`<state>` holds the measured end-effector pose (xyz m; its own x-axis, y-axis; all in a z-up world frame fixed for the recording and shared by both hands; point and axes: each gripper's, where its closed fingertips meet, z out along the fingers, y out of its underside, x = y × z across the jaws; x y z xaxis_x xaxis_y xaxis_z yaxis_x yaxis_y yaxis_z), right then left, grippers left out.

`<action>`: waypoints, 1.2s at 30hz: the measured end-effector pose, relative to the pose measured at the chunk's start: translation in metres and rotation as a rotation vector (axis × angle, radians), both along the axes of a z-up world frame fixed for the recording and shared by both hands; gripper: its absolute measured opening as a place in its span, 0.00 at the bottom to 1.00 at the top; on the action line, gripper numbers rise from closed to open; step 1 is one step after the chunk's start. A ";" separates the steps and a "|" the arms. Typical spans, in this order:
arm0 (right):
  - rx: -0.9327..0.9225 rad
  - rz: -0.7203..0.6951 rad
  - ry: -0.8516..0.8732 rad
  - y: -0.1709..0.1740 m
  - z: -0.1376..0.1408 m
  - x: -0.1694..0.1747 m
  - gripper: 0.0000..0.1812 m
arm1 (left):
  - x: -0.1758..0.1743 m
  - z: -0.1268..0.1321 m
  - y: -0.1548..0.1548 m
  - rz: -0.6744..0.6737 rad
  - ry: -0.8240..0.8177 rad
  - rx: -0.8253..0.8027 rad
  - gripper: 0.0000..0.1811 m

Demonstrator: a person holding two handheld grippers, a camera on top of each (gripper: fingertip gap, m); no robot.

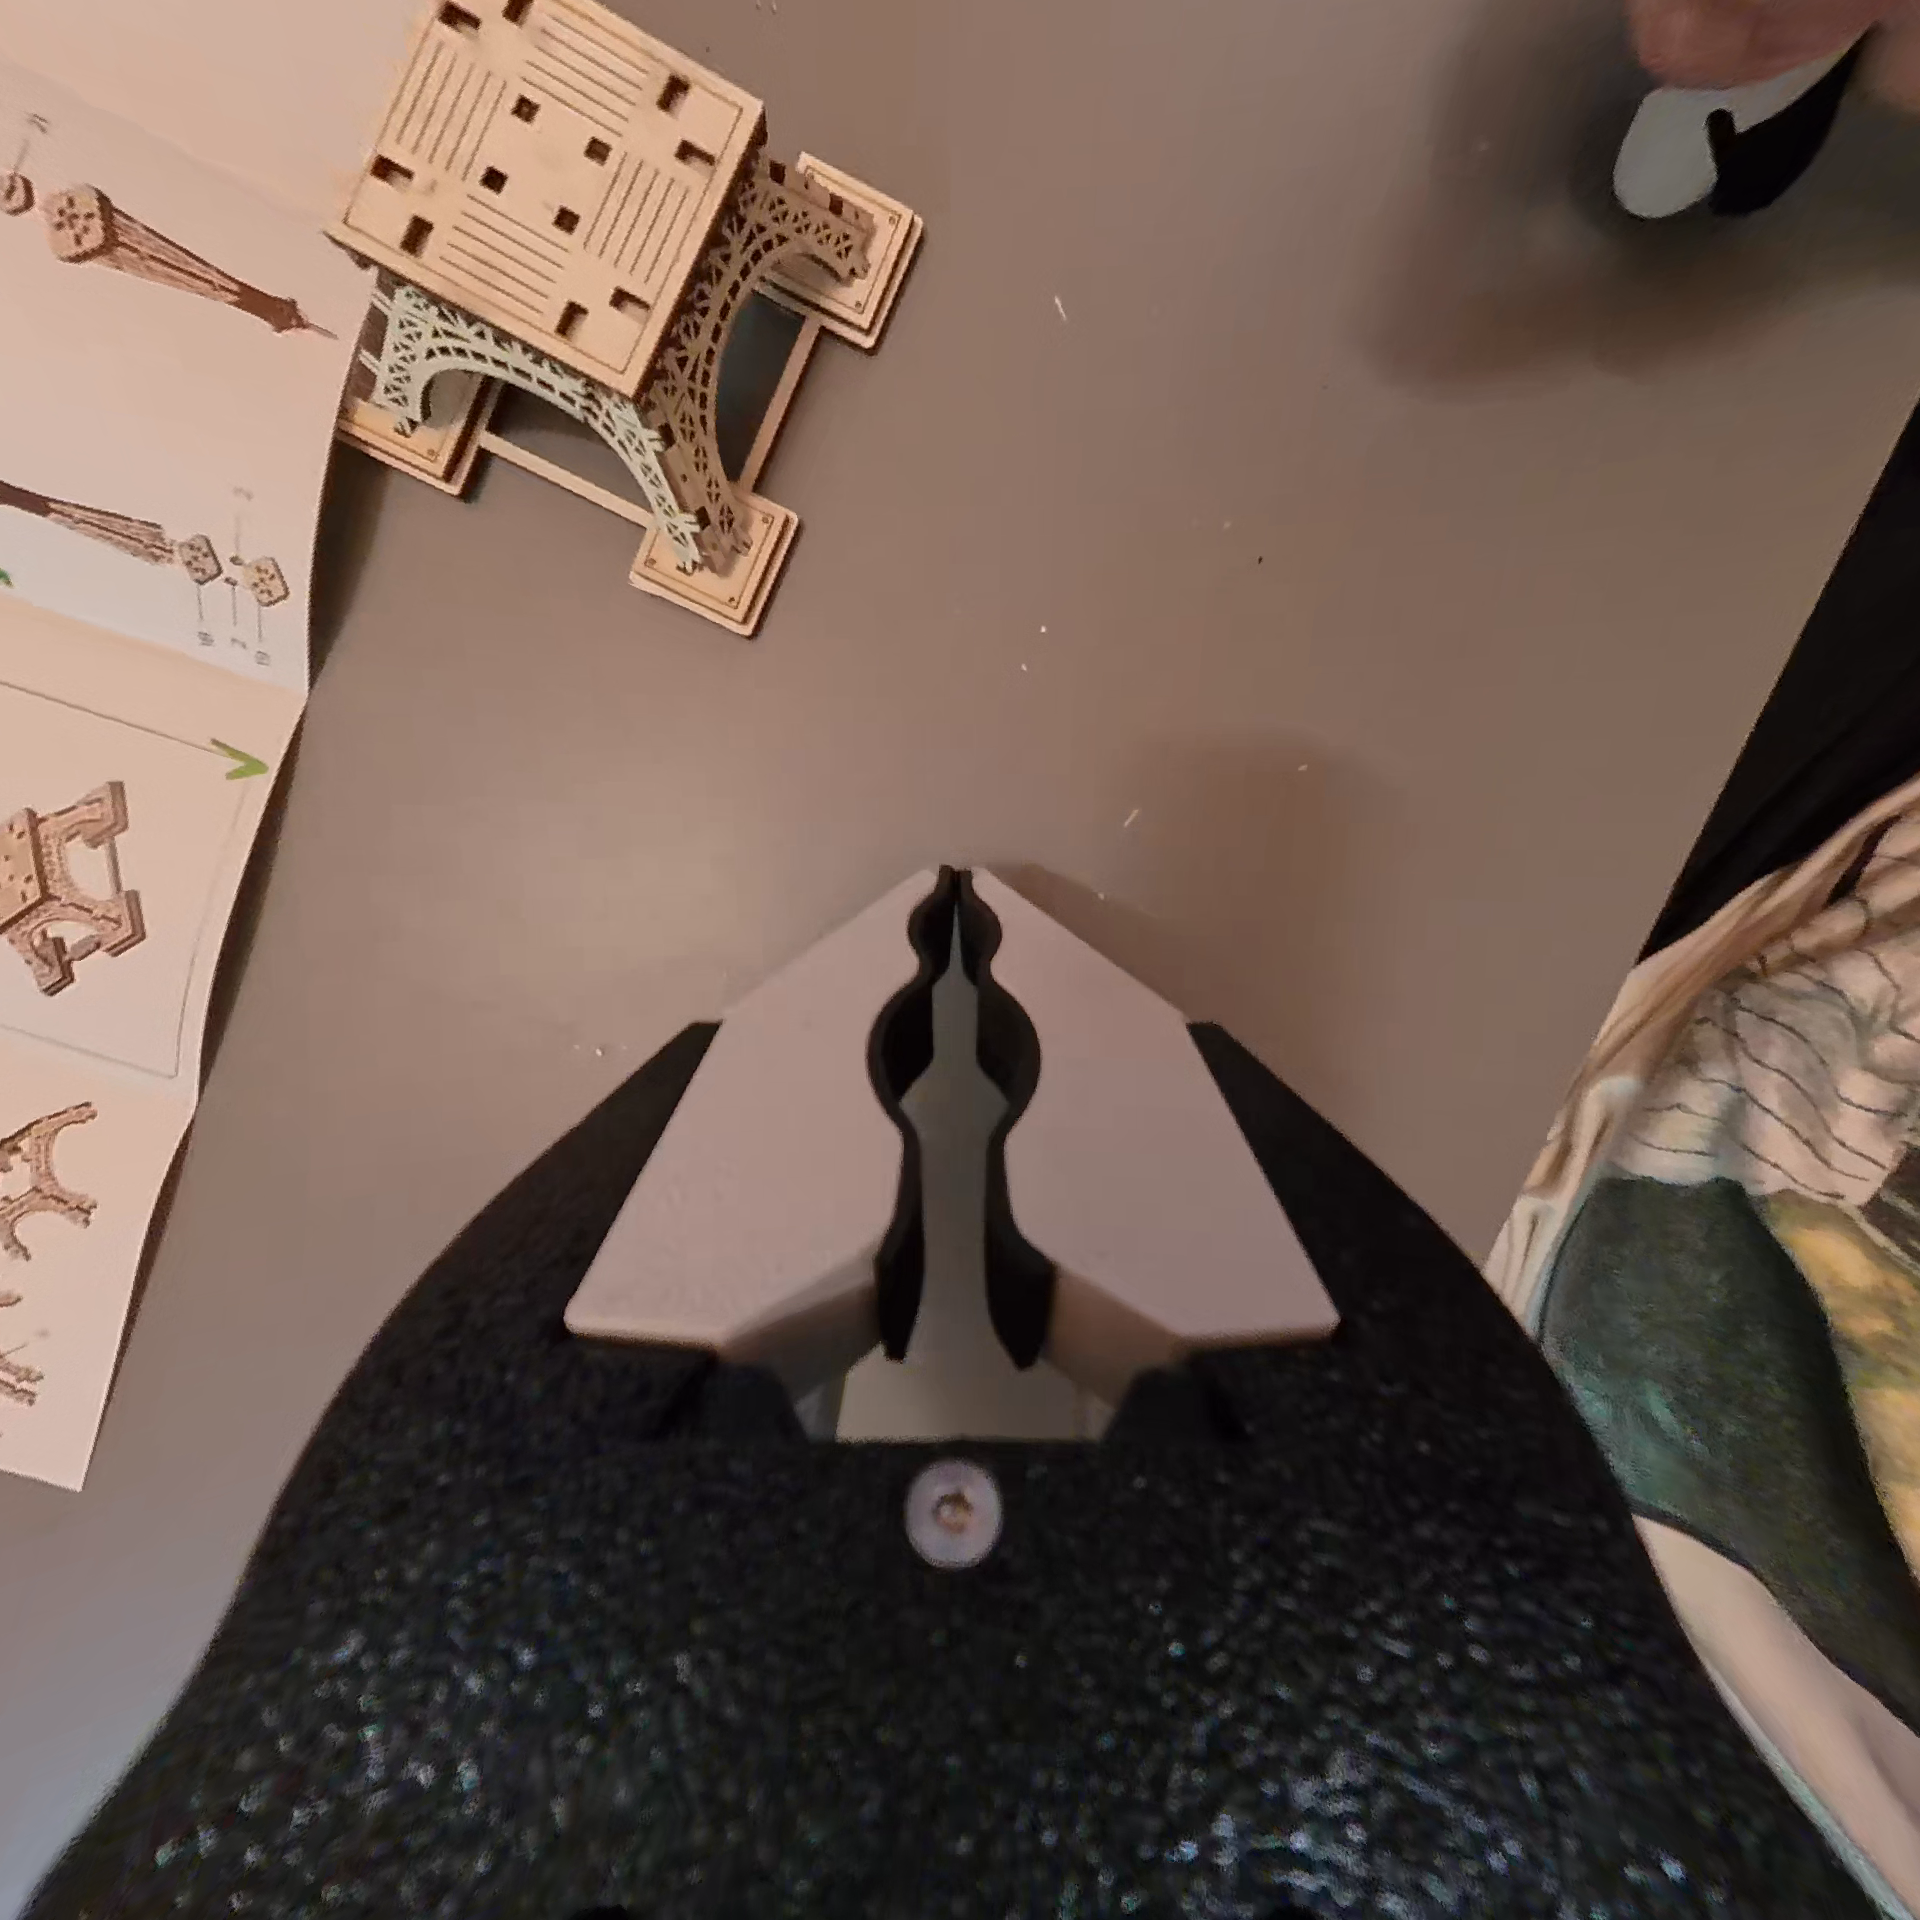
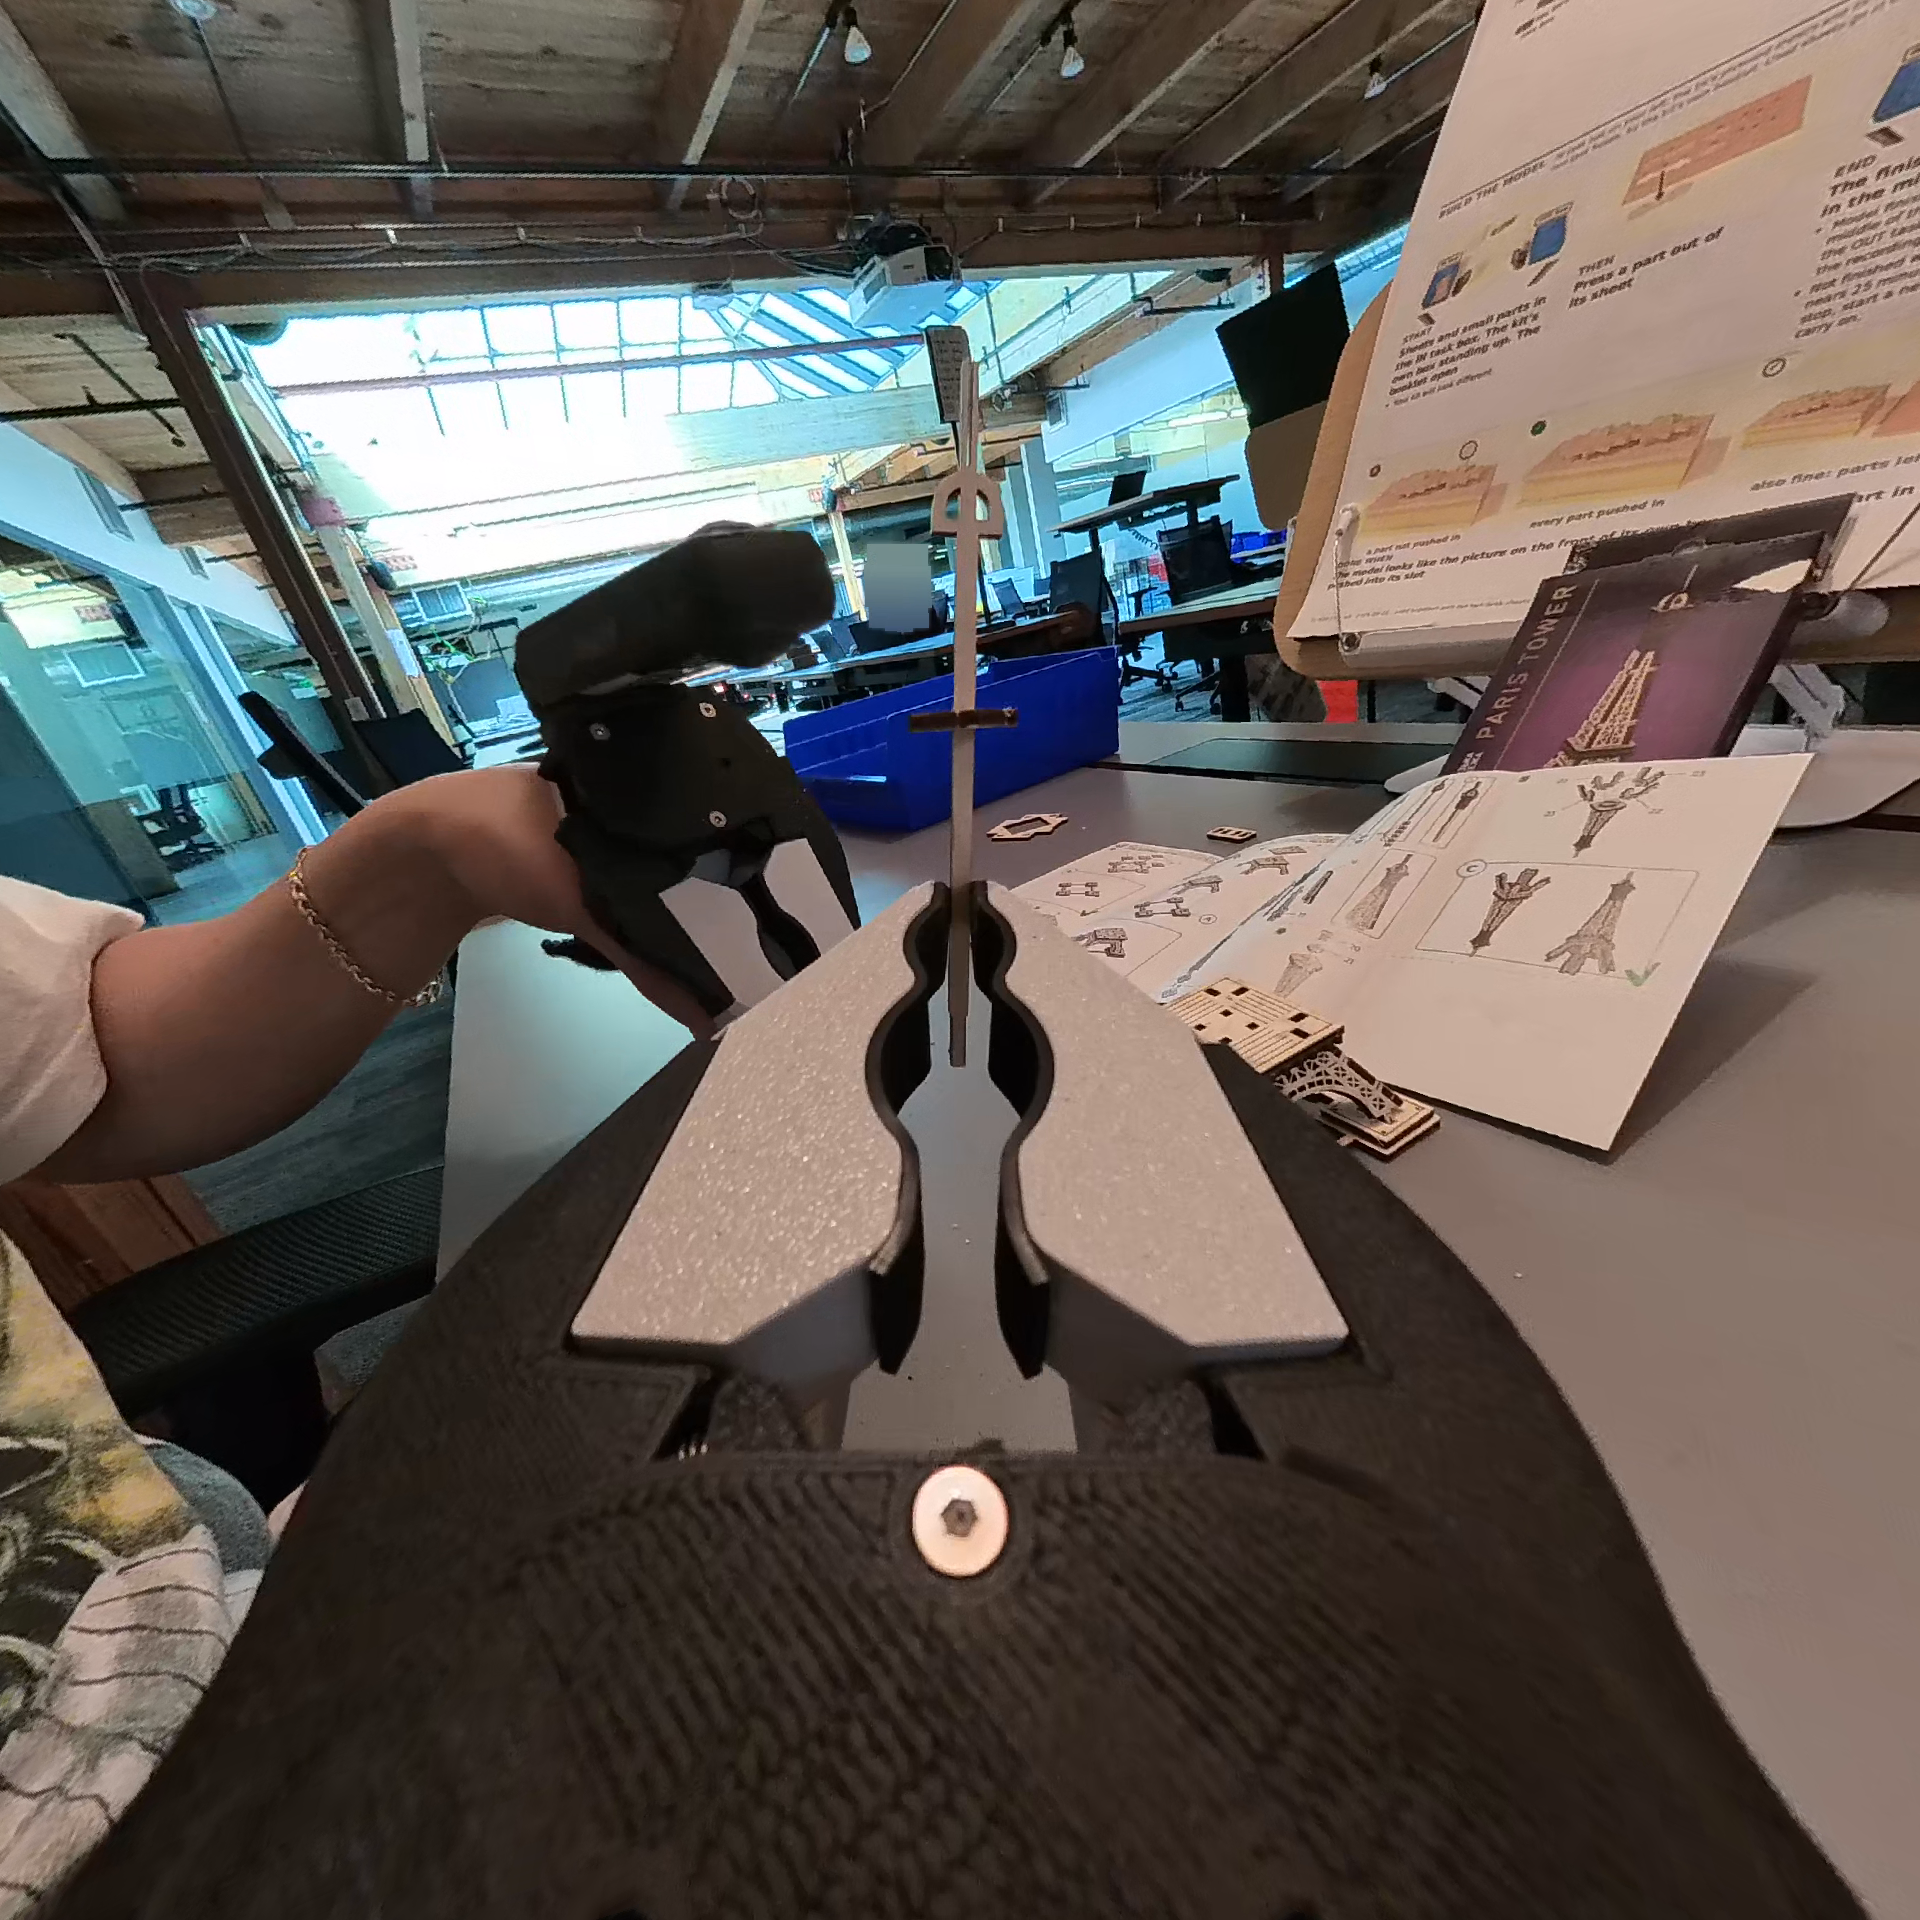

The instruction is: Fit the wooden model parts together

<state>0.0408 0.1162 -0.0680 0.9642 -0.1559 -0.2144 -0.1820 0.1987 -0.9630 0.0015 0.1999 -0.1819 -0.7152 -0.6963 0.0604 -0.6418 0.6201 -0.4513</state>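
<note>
The right gripper (image 2: 961,904) is pinching the spire (image 2: 966,665) upright while the left gripper (image 1: 954,883) is hovering closed and empty; lowering it straight onto the base (image 1: 582,239) should seat it.

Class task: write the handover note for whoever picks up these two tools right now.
Right tool: shut on the thin spire piece, held upright above the table.
Left tool: shut, empty, over bare table.
Tower base: assembled, standing beside the instruction booklet; two small loose parts lie farther back.
Done: the base.
Left: fit the spire section and the remaining parts.
</note>
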 end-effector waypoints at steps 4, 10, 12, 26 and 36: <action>-0.004 0.001 0.000 0.000 0.000 0.000 0.00 | -0.005 -0.005 -0.001 -0.013 0.037 0.014 0.00; -0.005 0.002 -0.001 0.001 -0.001 0.000 0.00 | -0.009 -0.009 -0.007 -0.024 0.063 0.030 0.00; -0.007 0.002 -0.003 0.001 -0.001 -0.001 0.00 | -0.011 -0.013 -0.006 -0.029 0.072 0.057 0.00; 0.004 0.002 -0.002 -0.001 0.000 0.000 0.00 | 0.012 0.004 -0.010 0.070 -0.040 -0.145 0.00; 0.074 0.023 0.022 0.003 0.006 -0.005 0.00 | 0.052 0.110 -0.032 0.228 -0.518 -0.554 0.00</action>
